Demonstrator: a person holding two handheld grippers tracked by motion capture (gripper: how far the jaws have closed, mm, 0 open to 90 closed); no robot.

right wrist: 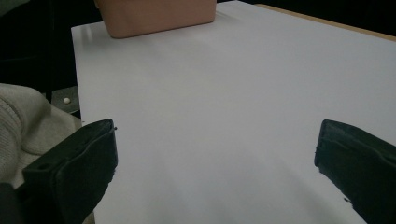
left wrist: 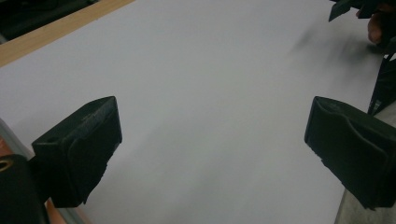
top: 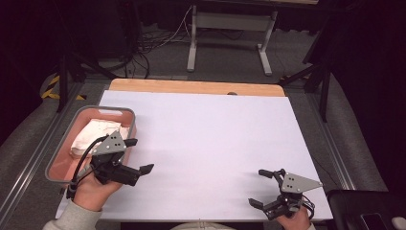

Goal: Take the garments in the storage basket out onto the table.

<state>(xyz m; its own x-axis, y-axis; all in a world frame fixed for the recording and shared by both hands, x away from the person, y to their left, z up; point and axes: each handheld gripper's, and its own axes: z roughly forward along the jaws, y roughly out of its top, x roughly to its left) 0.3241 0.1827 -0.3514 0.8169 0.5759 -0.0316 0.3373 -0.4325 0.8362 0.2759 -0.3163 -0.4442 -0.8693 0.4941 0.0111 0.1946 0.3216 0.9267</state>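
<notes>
Right gripper point(top: 262, 188) low at near table edge, jaws spread wide, nothing held; parked clear of work, probably waiting. Left gripper point(top: 140, 155) just beside pink bin point(top: 59, 167), jaws likewise wide apart and empty, pointing out over white table sheet point(top: 206, 143). White folded cloth point(top: 98, 133) lying inside bin, likely stored there for pickup. Cloth partly masked by left gripper's plate; exact folds unclear.

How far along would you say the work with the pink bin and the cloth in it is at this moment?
Barely begun, it seems. The white cloth lies in the pink bin, and the white table cover holds nothing. The left gripper hangs open beside the bin; the right gripper is open, far off. Any grasp remains.
</notes>
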